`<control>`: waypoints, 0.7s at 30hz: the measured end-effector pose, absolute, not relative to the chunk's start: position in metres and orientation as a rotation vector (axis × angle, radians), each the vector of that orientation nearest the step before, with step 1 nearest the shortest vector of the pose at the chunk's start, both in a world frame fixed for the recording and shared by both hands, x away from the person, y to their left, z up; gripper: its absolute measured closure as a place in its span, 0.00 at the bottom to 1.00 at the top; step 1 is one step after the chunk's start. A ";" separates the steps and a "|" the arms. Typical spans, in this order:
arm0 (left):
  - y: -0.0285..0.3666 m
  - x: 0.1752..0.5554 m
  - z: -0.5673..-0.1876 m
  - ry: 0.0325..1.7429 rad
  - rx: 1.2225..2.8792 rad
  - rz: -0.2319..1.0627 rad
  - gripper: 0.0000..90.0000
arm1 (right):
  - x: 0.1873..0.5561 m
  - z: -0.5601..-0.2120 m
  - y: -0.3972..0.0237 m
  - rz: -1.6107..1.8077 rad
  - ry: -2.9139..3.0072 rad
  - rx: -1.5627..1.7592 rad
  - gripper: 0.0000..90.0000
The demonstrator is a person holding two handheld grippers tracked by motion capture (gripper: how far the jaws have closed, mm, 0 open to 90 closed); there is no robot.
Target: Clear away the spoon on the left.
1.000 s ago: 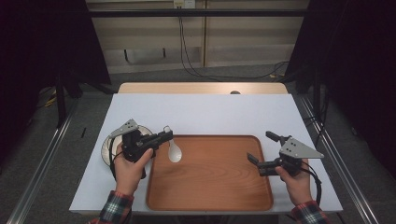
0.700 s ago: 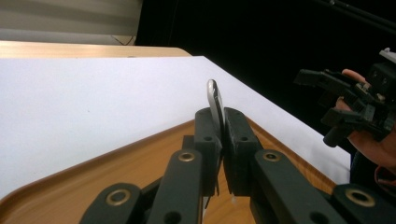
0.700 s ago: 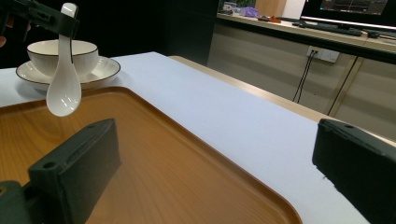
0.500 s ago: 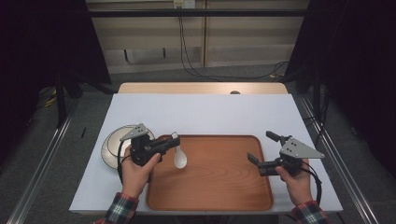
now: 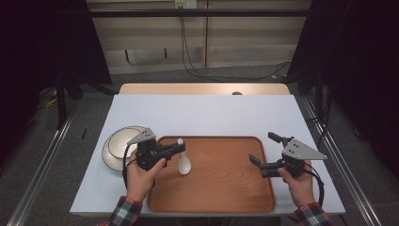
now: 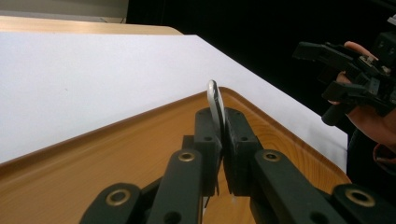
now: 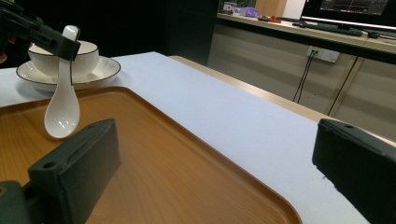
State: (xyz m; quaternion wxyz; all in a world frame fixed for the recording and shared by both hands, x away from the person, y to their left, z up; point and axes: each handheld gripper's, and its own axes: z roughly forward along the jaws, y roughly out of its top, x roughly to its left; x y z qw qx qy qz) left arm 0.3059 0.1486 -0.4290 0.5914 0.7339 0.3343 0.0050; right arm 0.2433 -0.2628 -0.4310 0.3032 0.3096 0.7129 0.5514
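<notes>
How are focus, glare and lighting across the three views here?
High view: evenly lit table, dark surroundings, mildly soft. Left gripper view: near jaws slightly blurred, spoon sharp. Right gripper view: own jaws blurred, spoon shows small glints, tray has soft sheen.

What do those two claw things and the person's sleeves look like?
Both grippers, left gripper and right gripper, are black, with boxy jaws, brass-ringed rivets, a grey three-cornered plate on top and a black cable. The sleeves are red-and-dark plaid.
</notes>
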 end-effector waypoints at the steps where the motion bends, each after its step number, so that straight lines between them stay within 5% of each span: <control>1: 0.147 0.305 -0.429 0.783 1.709 0.012 0.94 | 0.243 -0.431 -0.263 1.461 1.889 0.821 0.00; 21: 0.137 0.303 -0.438 0.761 1.717 -0.060 0.94 | 0.244 -0.431 -0.262 1.463 1.888 0.829 0.00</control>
